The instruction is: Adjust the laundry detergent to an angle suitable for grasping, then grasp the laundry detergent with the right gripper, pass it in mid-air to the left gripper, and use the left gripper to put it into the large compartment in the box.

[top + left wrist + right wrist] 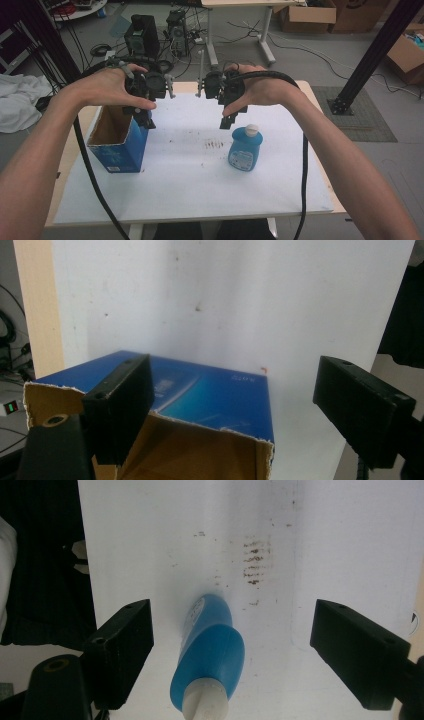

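On the left of the white-covered desk (190, 195) stands one open-topped blue cardboard box (120, 142), its torn top showing a bare brown inside with nothing visible in it, and the left claw (144, 117) hangs spread just above its far right corner. To the right, one blue bottle (245, 148) with a white cap stands upright, closed. The right claw (227, 120) hovers spread just above and beyond it, pinching nothing.

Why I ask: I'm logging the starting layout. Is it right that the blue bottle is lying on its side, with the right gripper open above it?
Not quite: the blue bottle stands upright, white cap up, as the high view shows. The right gripper is indeed open above it.
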